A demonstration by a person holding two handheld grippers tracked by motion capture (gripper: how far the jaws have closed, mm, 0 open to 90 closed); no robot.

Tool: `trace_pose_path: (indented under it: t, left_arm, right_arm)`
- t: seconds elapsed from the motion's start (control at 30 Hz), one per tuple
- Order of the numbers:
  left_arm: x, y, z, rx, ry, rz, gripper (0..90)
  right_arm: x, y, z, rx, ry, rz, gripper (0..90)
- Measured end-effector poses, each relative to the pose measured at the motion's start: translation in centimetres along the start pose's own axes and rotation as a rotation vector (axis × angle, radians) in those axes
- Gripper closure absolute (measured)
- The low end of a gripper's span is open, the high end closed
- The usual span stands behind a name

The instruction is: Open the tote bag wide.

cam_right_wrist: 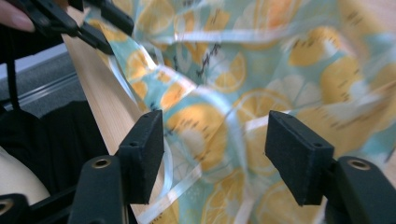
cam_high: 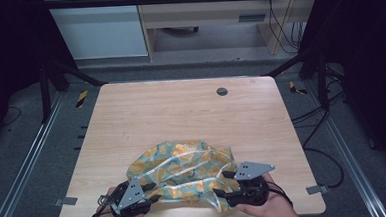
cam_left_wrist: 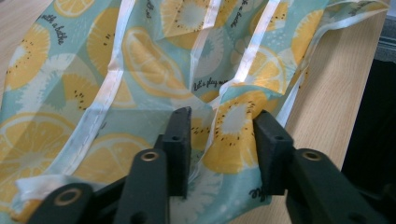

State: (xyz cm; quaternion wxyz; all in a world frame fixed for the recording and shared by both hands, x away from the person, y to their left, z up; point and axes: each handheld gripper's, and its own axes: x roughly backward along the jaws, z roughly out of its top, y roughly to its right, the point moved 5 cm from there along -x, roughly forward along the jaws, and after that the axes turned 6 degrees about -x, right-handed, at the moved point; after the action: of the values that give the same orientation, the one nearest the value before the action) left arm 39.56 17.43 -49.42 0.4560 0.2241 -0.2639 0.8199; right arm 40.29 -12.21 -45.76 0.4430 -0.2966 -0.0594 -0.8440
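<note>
High view shows both grippers, left (cam_high: pixel 153 197) and right (cam_high: pixel 224 183), spread apart over the crumpled teal lemon-print cloth (cam_high: pixel 184 169) at lower centre, pinching nothing.

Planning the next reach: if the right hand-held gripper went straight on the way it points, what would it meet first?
Most likely the lemon-print cloth. The right hand-held gripper has its jaws apart, and the fabric lies directly ahead between and beyond them on the wooden table. Depth is unclear, but nothing else stands in that line.

The fruit-print cloth (cam_left_wrist: pixel 154 60) carries small black script: "with a butter" near one lemon slice and "Let's play with", as far as the folds let me read.
</note>
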Motion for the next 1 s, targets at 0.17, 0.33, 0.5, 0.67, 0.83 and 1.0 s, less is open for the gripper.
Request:
trace_pose_path:
  t: [0.17, 0.33, 0.5, 0.67, 0.83, 1.0]
  left_arm:
    - [-0.2, 0.1, -0.4, -0.013, -0.037, -0.024, 74.8]
    - [-0.3, 0.1, -0.5, -0.03, -0.05, -0.031, 81.8]
    - [-0.1, 0.0, -0.6, -0.05, -0.058, -0.028, 85.2]
    - [0.0, -0.3, -0.4, -0.04, -0.04, -0.014, 85.5]
    - [0.1, -0.5, -0.4, -0.035, -0.031, 0.006, 85.7]
    - [0.3, -0.8, -0.2, -0.021, -0.017, 0.032, 86.0]
  right_arm:
    - [0.4, 0.2, 1.7, -0.006, 0.018, 0.02, 36.6]
    - [-0.6, 0.5, 3.3, 0.045, 0.022, -0.001, 56.9]
    - [-2.2, 2.0, 3.0, 0.099, -0.041, -0.057, 68.5]
    - [-2.2, 2.6, 1.4, 0.107, -0.11, -0.027, 60.9]
    - [-2.0, 2.4, 0.1, 0.118, -0.144, -0.008, 52.8]
    - [-2.1, 2.3, -1.4, 0.115, -0.179, 0.013, 42.9]
